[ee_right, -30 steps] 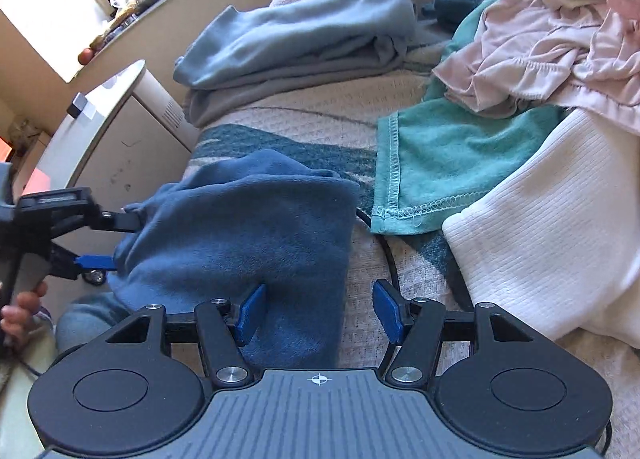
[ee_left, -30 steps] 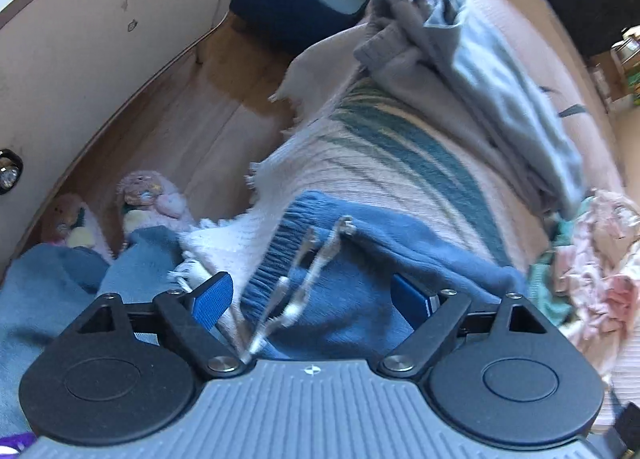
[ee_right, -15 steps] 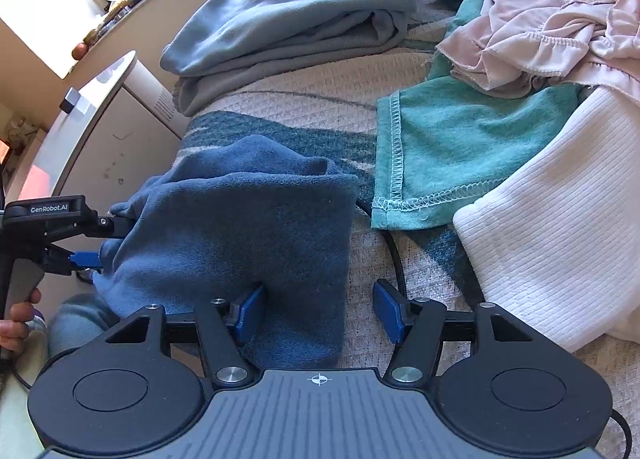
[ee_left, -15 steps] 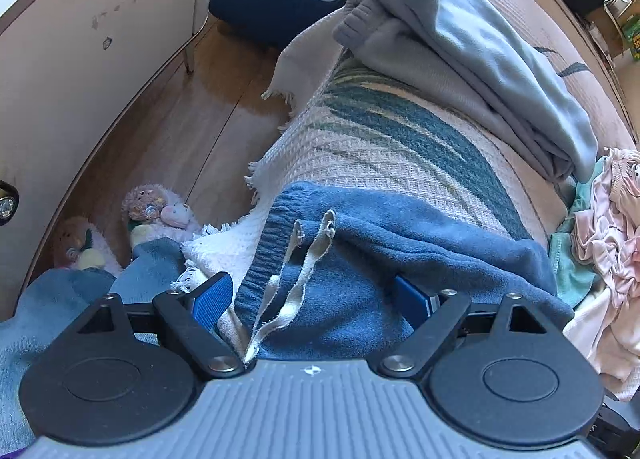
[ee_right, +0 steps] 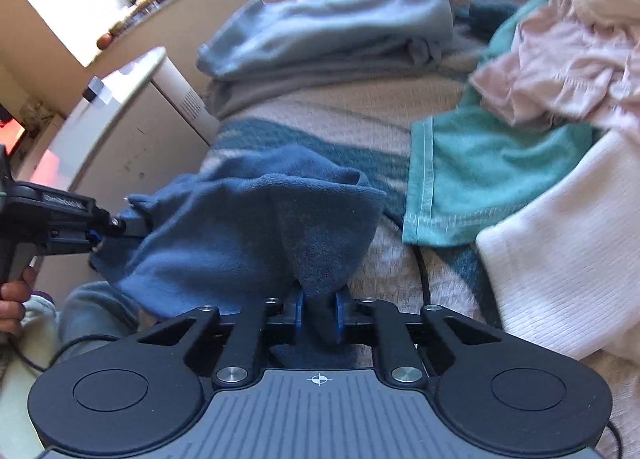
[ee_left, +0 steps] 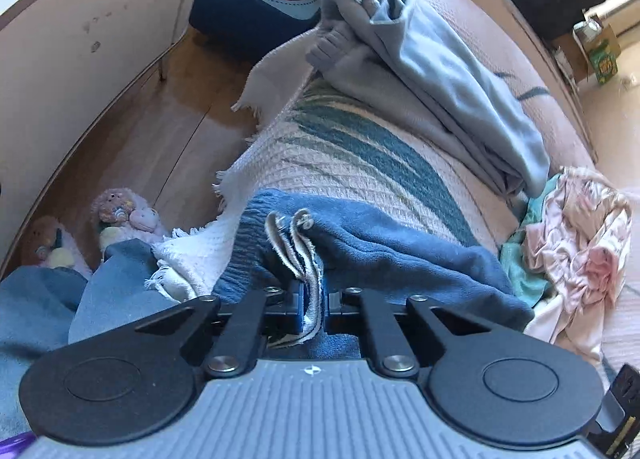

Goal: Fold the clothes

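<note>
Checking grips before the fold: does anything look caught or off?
Yes. The left gripper has pinched the white drawstring along with the blue pants' waistband, so the cord may get tugged. The right gripper, closing, bunches the pants into a peak.

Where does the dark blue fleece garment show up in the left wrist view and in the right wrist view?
Left wrist: the dark blue fleece garment lies low at centre, its drawstring end pinched by the left gripper.
Right wrist: the garment fills centre-left, a bunched fold between the closing jaws of the right gripper.
Shared landmark: the folded grey-blue clothes beyond it on the bed.
</note>
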Motion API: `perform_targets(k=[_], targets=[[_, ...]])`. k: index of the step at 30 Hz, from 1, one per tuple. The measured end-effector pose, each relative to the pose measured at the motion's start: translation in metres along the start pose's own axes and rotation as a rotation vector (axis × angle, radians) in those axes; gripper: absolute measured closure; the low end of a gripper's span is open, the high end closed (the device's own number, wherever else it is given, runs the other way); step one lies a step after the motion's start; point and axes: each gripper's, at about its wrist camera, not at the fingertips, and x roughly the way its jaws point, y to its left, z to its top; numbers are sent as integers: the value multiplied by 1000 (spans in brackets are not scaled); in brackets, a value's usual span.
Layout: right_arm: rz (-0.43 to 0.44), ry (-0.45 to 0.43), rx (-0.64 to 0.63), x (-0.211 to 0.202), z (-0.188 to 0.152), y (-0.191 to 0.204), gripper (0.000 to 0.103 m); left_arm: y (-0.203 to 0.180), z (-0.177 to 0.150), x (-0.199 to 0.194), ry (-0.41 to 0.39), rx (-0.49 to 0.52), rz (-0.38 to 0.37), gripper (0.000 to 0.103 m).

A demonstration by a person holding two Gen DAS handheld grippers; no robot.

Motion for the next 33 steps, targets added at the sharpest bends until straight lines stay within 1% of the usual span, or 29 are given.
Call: perform_targets(k=[3, 5, 7, 9, 10, 11, 12, 13, 14, 16, 17, 23, 26, 29, 30, 31, 32, 33], targets=[[21, -48, -21, -17, 5, 5, 90, -1, 2, -14, -30, -6, -24, 96], [37, -72, -37, -25, 10, 9, 91, -7, 5, -19, -39, 31, -9, 96], [45, -81, -55, -27, 15, 13, 90, -5, 8, -11, -25, 19, 28, 93], [29, -58, -74, -17, 17, 14, 90, -1, 14, 5, -7, 6, 81, 82], [13, -41, -83, -10, 17, 15, 88, 3, 17, 11, 1, -9, 105, 65], [6, -21, -89, -3, 16, 14, 86, 8, 20, 15, 11, -24, 109, 53], [-5, -8, -83, 2, 14, 12, 85, 13, 23, 18, 16, -39, 111, 50], [-12, 2, -72, 5, 12, 9, 83, 16, 25, 18, 14, -49, 111, 43], [-17, 12, -61, 8, 10, 6, 83, 19, 26, 19, 13, -53, 111, 38], [-20, 24, -31, 13, 7, 0, 78, 21, 27, 21, 15, -42, 109, 35], [-17, 26, -22, 14, 6, -2, 77, 22, 27, 24, 21, -38, 101, 32], [14, -12, 22, 5, 10, -11, 62, 28, 31, 41, 84, -54, 14, 20], [1, -15, 28, 5, 10, -13, 60, 35, 33, 54, 127, -80, -27, 17], [6, 4, 38, 12, 9, -13, 60, 38, 32, 61, 162, -99, -74, 16], [7, 11, 37, 14, 9, -12, 60, 38, 31, 62, 172, -103, -89, 20], [8, 19, 36, 17, 8, -10, 60, 37, 31, 62, 174, -100, -103, 31], [12, 20, 33, 19, 7, -9, 60, 35, 30, 59, 167, -88, -118, 37], [14, 18, 31, 20, 7, -7, 60, 33, 29, 57, 161, -79, -130, 46]])
